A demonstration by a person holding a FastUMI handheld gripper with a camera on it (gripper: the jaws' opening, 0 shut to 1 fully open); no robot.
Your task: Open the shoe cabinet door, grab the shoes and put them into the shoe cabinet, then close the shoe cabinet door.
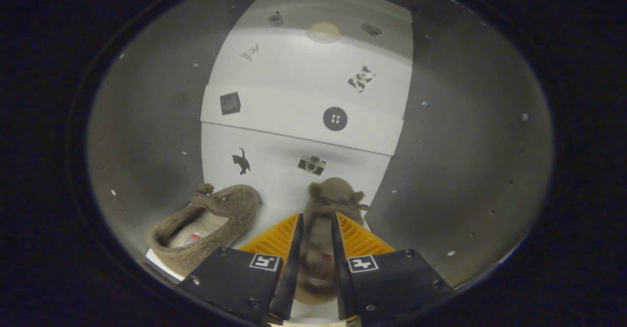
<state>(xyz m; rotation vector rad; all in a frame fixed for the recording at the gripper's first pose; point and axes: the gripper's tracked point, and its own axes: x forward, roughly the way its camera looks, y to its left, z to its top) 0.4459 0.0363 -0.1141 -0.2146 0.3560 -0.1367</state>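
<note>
The shoes stood on a white cabinet shelf (274,190), with pale tiers rising beyond it; one brown fuzzy slipper (205,226) lay to the left of the fingers, its opening showing a pale lining; the second slipper (328,209) lay between the fingers of the gripper (317,229), which pressed in on both its sides; the two slippers lay apart.

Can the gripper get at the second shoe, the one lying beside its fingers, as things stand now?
Probably not yet: the gripper already has one shoe between its fingers. The other shoe lies free beside it, with nothing covering it.
</note>
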